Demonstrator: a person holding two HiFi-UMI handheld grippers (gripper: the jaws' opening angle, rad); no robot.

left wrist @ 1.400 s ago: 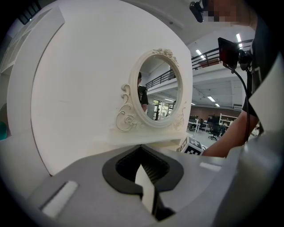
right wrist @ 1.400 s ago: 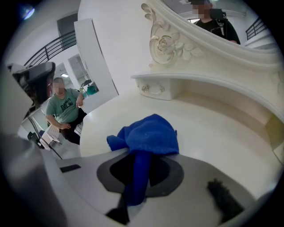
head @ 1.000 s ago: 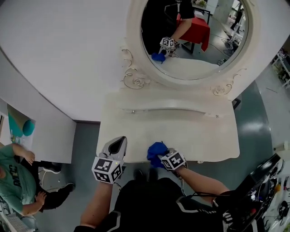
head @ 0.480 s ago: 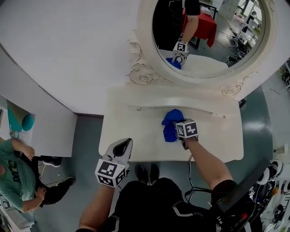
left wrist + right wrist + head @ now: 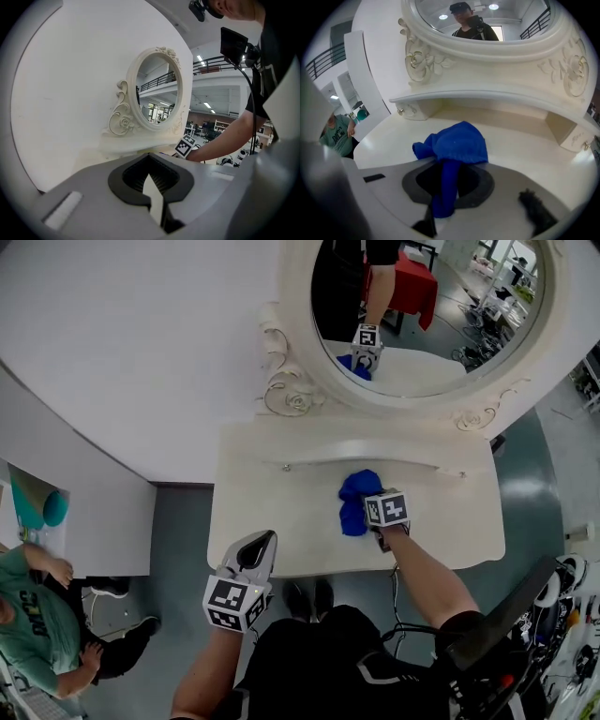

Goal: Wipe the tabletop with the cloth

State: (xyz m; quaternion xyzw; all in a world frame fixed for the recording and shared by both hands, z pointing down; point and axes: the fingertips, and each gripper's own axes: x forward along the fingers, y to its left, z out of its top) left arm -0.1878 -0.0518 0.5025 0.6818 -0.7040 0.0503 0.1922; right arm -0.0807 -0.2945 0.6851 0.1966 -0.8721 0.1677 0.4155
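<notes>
A blue cloth (image 5: 357, 500) lies bunched on the cream dressing tabletop (image 5: 281, 521), just in front of the raised shelf. My right gripper (image 5: 373, 514) is shut on the blue cloth (image 5: 457, 145), which spills forward from its jaws and rests on the tabletop (image 5: 525, 150). My left gripper (image 5: 255, 549) hangs at the table's near edge on the left, away from the cloth. In the left gripper view the left gripper (image 5: 157, 201) has its jaws together with nothing between them.
An oval mirror (image 5: 431, 306) in a carved cream frame stands behind the shelf (image 5: 375, 457), against a white wall. A seated person (image 5: 33, 615) is at the far left on the floor side. The table's front edge (image 5: 309, 570) is close to my body.
The right gripper carried the cloth from the table's near edge toward the back, up to the shelf, then held there. The left gripper drifted slightly nearer to me.
</notes>
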